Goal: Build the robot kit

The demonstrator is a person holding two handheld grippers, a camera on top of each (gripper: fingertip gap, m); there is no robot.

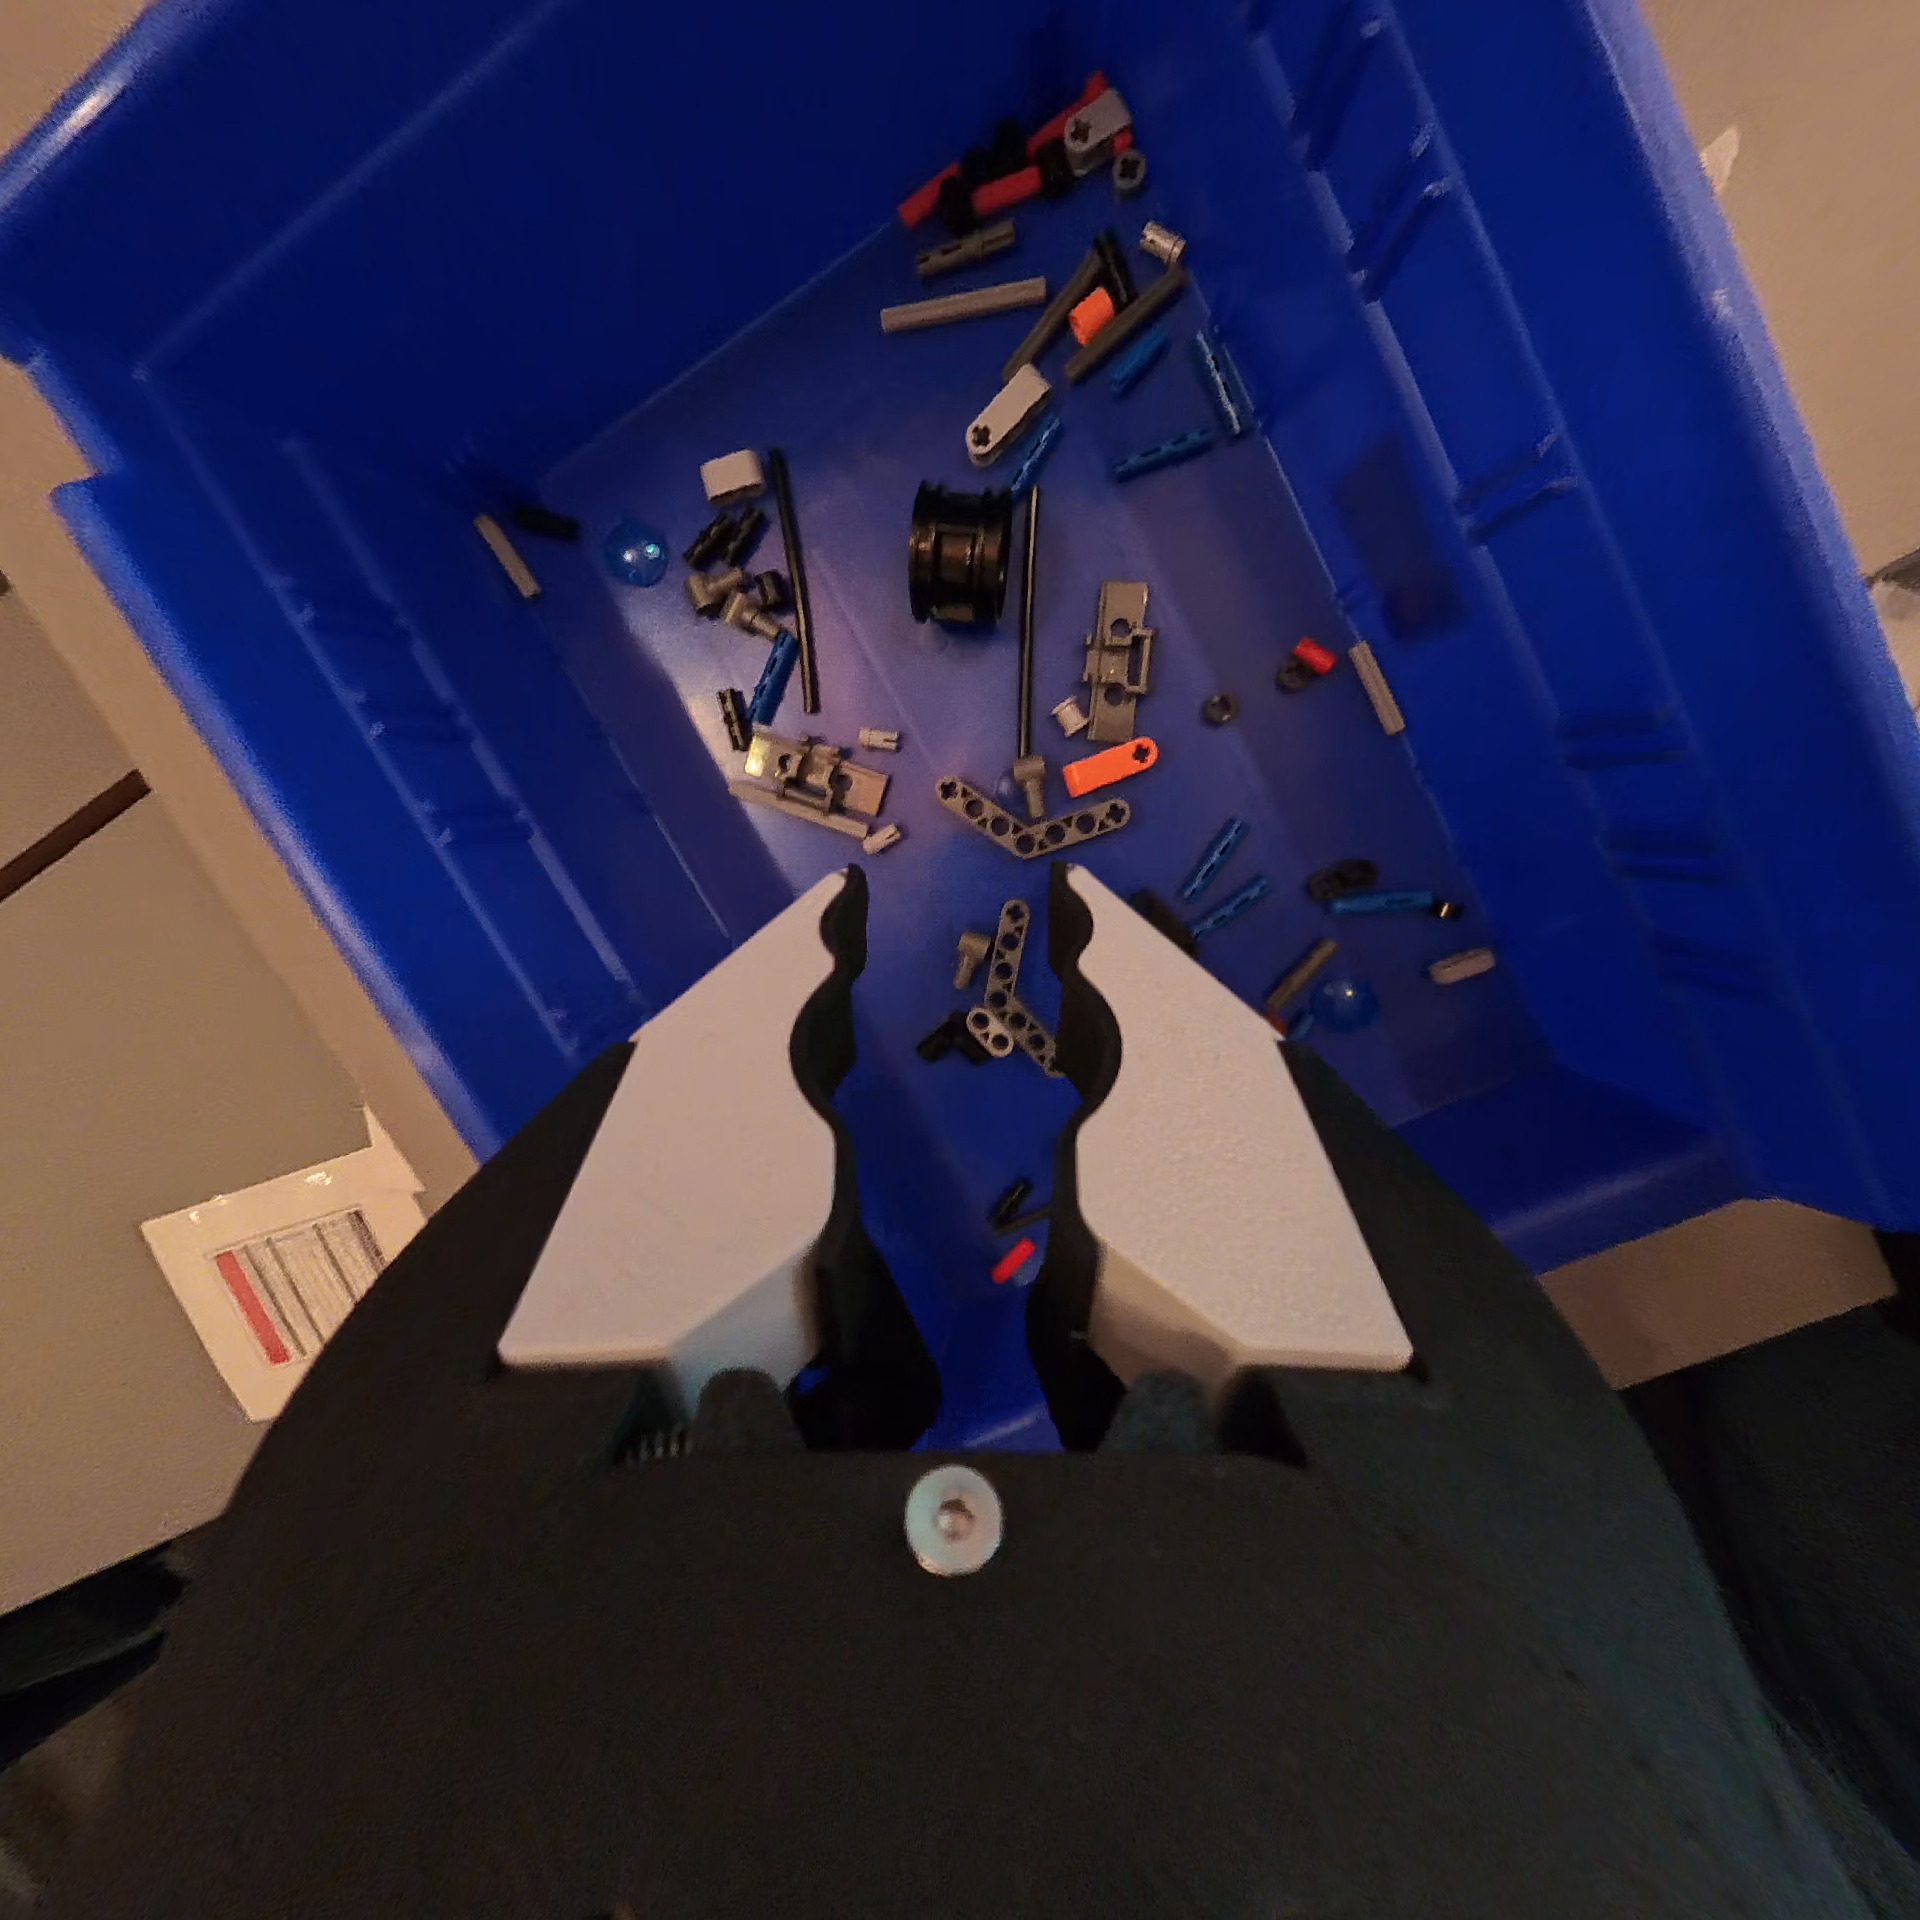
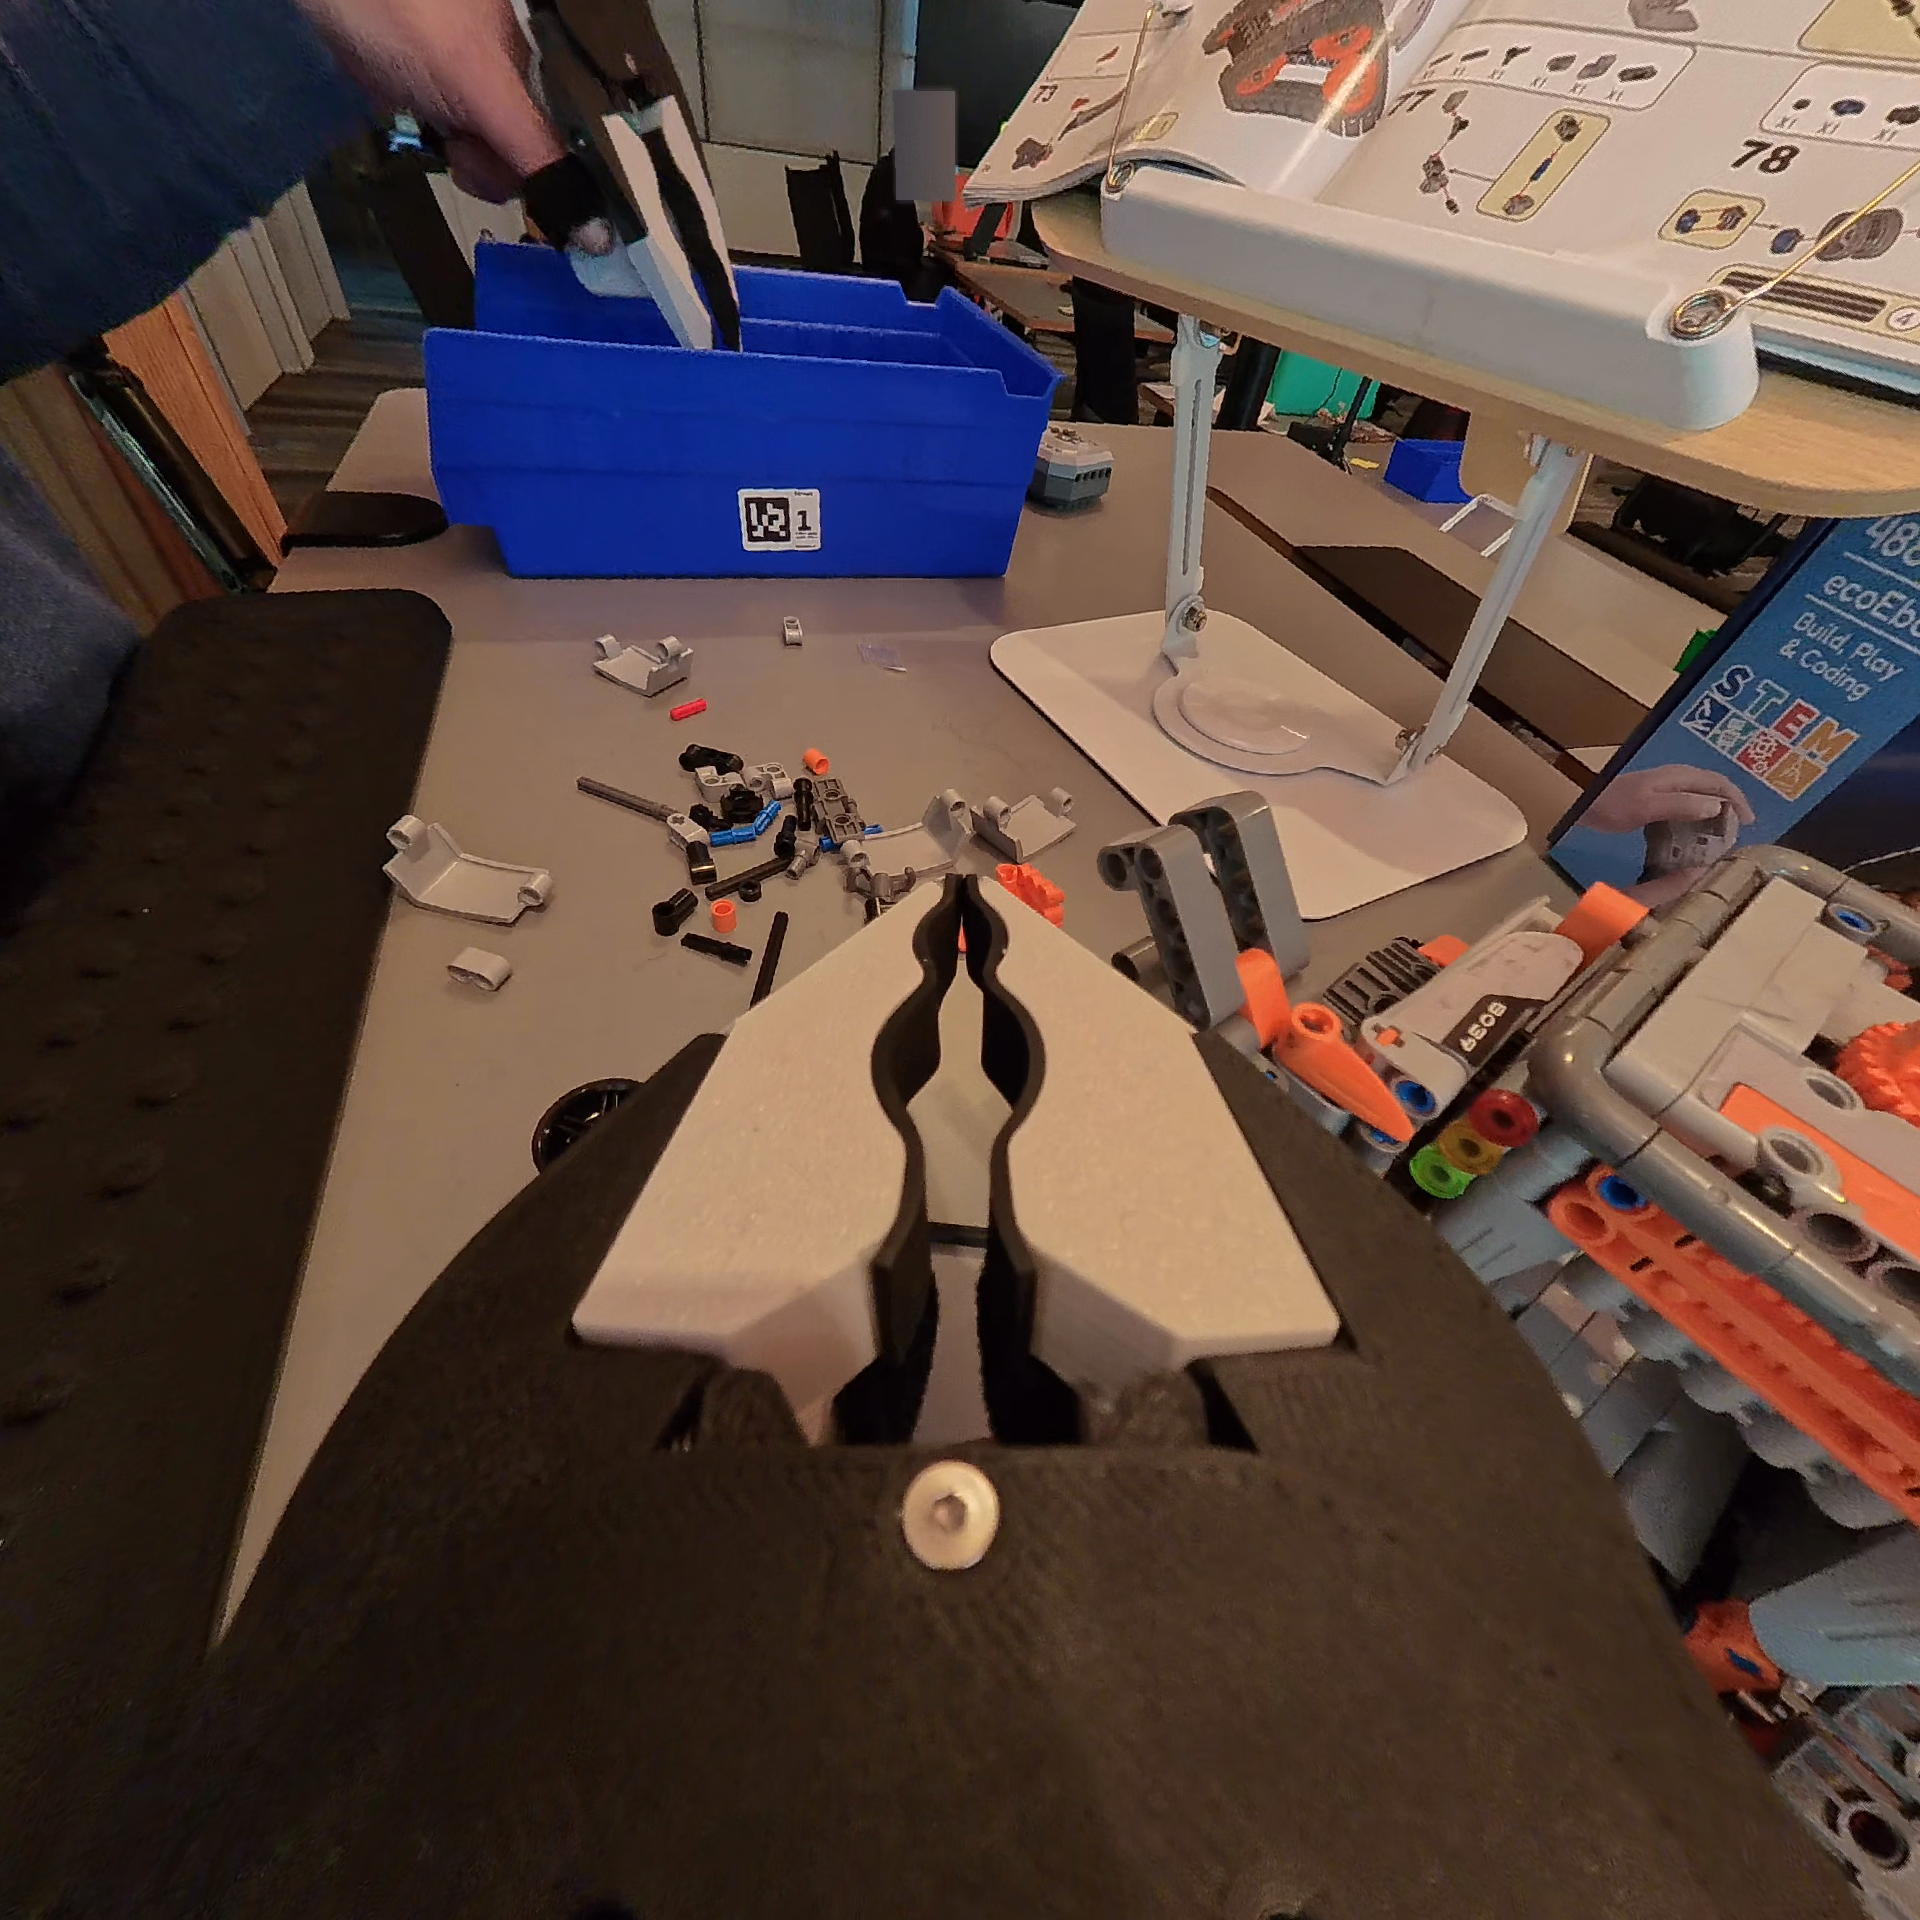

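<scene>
Bin (image 1: 436,343), blue plastic, fills the left wrist view; left gripper (image 1: 956,883) points down into it from above, jaws apart with a clear gap, holding nothing. Between and just past its fingertips on the bin floor: a grey angled beam (image 1: 1013,987) and a grey V-shaped beam (image 1: 1034,821). Farther in, a black wheel hub (image 1: 958,556), an orange link (image 1: 1112,767), thin black axles, blue pins, grey connectors scattered loose. Red and black pins sit in the far corner of the bin.

Right wrist view: right gripper (image 2: 964,883) hovers over the bench (image 2: 499,1091), tips nearly together, nothing visible between them. Just ahead of its tips, a loose pile of small parts (image 2: 758,821), black, grey, blue, orange. Grey curved panel (image 2: 462,878) lies toward the left edge beside a black mat (image 2: 197,935). Orange and grey model (image 2: 1621,1143) sits at the right edge. White book stand (image 2: 1278,727) holds an open instruction booklet (image 2: 1507,94) at the far right. Bin (image 2: 727,457) stands at the far side, left gripper (image 2: 717,332) dipping into it.
</scene>
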